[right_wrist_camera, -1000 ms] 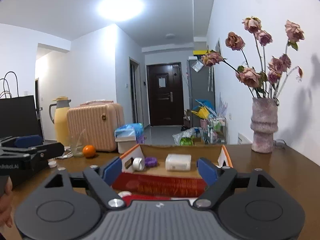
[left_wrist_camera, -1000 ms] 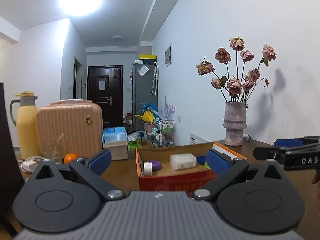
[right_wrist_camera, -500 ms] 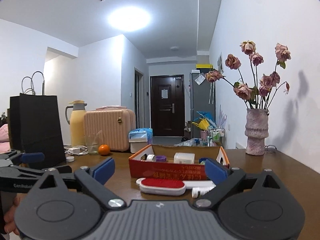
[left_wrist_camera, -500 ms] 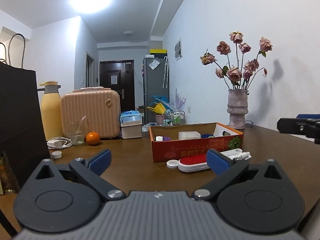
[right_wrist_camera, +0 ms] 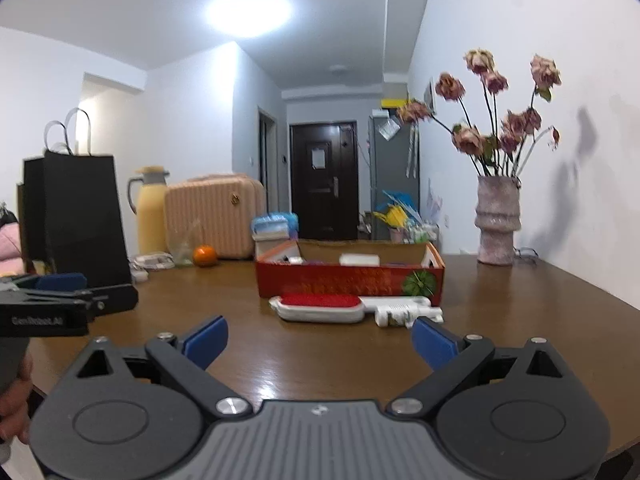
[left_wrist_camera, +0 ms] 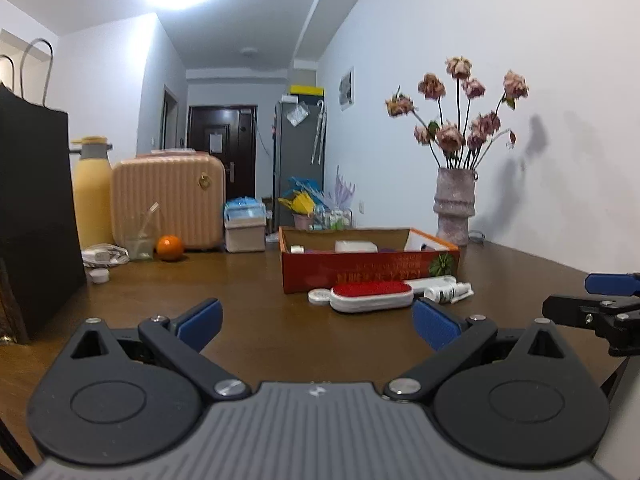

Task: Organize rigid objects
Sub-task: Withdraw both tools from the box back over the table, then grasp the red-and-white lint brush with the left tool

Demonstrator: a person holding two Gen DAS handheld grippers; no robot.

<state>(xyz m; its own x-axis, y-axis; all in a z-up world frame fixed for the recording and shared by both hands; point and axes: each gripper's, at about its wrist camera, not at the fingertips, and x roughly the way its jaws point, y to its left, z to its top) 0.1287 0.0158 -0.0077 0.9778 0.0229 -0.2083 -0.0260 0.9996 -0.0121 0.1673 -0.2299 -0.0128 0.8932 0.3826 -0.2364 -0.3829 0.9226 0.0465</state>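
Both grippers are hovering over the counter (left_wrist_camera: 256, 280) with jaws spread wide and nothing between them: the left gripper (left_wrist_camera: 316, 316) and the right gripper (right_wrist_camera: 318, 334), whose jaws have just been opening. Ahead, a red-topped lint brush (right_wrist_camera: 320, 307) and a white tube (right_wrist_camera: 404, 312) are lying just before the red cardboard box (right_wrist_camera: 348, 280).

The right gripper (right_wrist_camera: 319, 340) is held low over the brown table (right_wrist_camera: 520, 304), its jaws spread wide with nothing between them. Ahead, a red-topped white brush (right_wrist_camera: 320, 307) and a white bottle (right_wrist_camera: 404, 312) are seen lying just before a red cardboard box (right_wrist_camera: 348, 280).
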